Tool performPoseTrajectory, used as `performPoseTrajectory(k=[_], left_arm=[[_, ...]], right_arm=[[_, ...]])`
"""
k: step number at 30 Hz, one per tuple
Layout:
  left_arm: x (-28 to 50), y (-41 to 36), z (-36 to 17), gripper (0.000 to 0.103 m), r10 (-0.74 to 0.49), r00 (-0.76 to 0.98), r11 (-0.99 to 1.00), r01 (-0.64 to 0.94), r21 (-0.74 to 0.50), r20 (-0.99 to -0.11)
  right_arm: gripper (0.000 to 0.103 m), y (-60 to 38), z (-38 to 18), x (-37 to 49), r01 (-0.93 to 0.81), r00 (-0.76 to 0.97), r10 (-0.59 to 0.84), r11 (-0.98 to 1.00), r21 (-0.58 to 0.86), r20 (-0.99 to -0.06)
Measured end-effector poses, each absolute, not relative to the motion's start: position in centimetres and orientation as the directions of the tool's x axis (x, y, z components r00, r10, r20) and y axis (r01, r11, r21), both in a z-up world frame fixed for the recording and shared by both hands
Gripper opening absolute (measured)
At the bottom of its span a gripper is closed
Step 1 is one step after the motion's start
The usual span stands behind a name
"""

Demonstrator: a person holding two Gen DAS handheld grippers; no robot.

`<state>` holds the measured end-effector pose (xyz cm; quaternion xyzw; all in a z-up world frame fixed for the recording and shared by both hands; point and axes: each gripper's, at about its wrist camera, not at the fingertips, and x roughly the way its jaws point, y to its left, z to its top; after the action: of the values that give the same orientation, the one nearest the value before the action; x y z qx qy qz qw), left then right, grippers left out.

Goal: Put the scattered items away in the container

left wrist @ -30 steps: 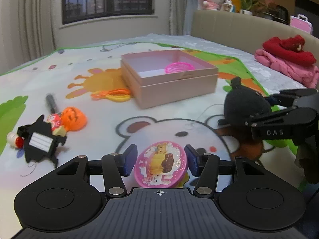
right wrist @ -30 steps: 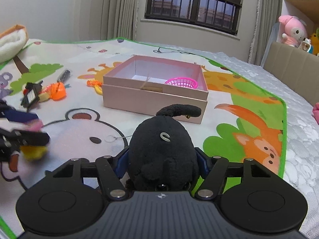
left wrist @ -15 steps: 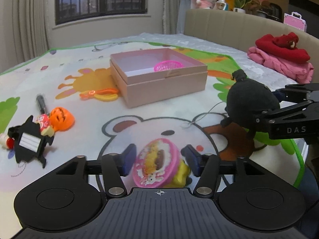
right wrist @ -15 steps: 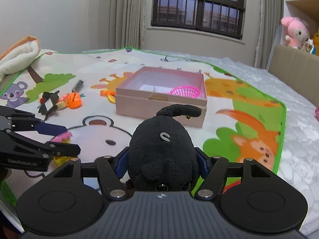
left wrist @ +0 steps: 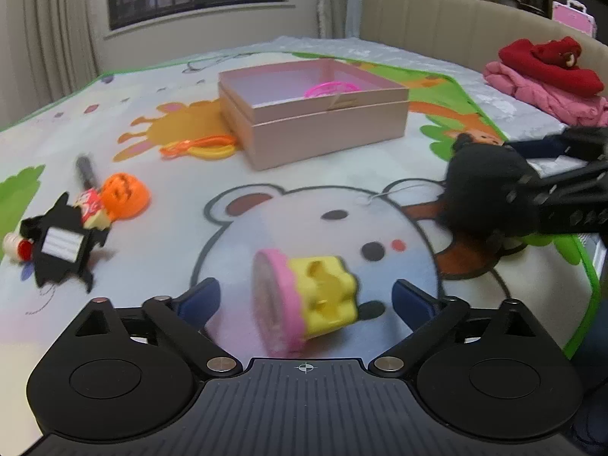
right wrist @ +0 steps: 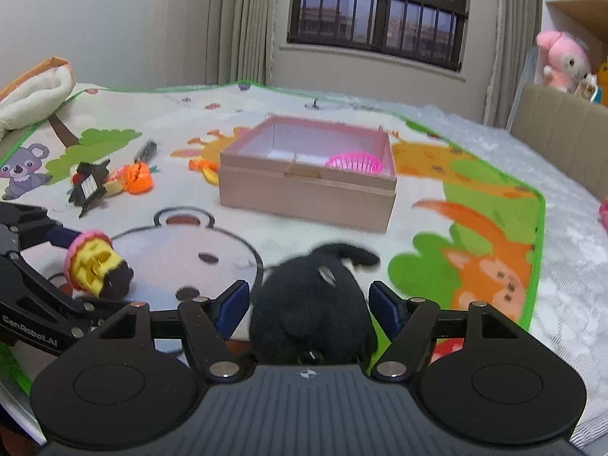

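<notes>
My left gripper [left wrist: 307, 298] hovers low over the play mat, its jaws opening wide. A round pink-and-yellow toy [left wrist: 307, 300] sits loose and tipped between the pads, touching neither; it also shows in the right wrist view [right wrist: 93, 264]. My right gripper [right wrist: 308, 302] has its jaws opening around a black plush toy [right wrist: 311, 304], with a gap at the left pad. The plush [left wrist: 486, 190] is blurred. The open pink box [left wrist: 315, 129] stands ahead on the mat, a pink basket [right wrist: 355, 163] inside it.
On the mat's left lie an orange pumpkin [left wrist: 123, 195], a black bat-shaped tag [left wrist: 62, 243], a marker [left wrist: 85, 169] and an orange-yellow plastic piece [left wrist: 201, 148] beside the box. Folded red and pink clothes [left wrist: 547, 76] sit at the right.
The left jaws have spread wide and let go of the pink-and-yellow toy, which tipped onto its side. The right jaws have widened and the black plush has sagged lower between them.
</notes>
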<state>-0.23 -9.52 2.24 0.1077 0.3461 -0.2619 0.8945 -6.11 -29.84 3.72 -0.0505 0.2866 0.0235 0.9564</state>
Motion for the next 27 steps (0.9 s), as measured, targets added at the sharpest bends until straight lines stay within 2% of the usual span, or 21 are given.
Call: performPoseTrajectory(k=[2,7,12,15,17,19,24,27], left_arm=[[-0.2,-8.8,2.3,0.103,-0.381,0.615,0.851,0.525,-0.003,-0.69],[-0.8,-5.5,1.6,0.103,-0.335,0.609,0.884,0.467,-0.017,-0.719],[-2.2,-3.7,1.6,0.103,-0.318,0.627,0.892,0.451,-0.001,-0.711],[-2.2,-3.4,1.4,0.103,-0.324,0.629,0.896,0.443,-0.017,-0.706],[-2.4,-3.5,1.4,0.103,-0.318,0.635,0.896,0.445,-0.003,-0.704],[-2.3,-3.6,1.5,0.103,-0.312,0.636,0.898,0.44,-0.001,-0.706],[-2.3,-3.8,1.7,0.103,-0.308,0.648,0.914,0.405,-0.027,-0.697],[-2.5,-4.3,2.1,0.103,-0.386,0.638,0.887,0.455,-0.078,-0.666]], right_arm=[[0.076,-29.3,4.8,-6.6,-0.073,0.857,0.016,0.993,-0.091,-0.516],[0.078,-27.0,7.4,-7.1,-0.157,0.883,0.11,0.985,-0.065,-0.457],[0.077,-22.2,7.0,-5.0,-0.347,0.798,0.307,0.937,0.02,-0.519],[0.066,-19.6,6.0,-3.2,-0.403,0.739,0.378,0.911,0.083,-0.558],[0.043,-18.3,5.2,-2.3,-0.4,0.719,0.373,0.912,0.09,-0.586],[0.033,-17.9,4.6,-1.8,-0.386,0.708,0.356,0.918,0.088,-0.61],[0.032,-20.1,5.0,-3.0,-0.344,0.735,0.318,0.936,0.076,-0.599],[0.032,-22.4,5.0,-3.8,-0.297,0.749,0.276,0.952,0.067,-0.603]])
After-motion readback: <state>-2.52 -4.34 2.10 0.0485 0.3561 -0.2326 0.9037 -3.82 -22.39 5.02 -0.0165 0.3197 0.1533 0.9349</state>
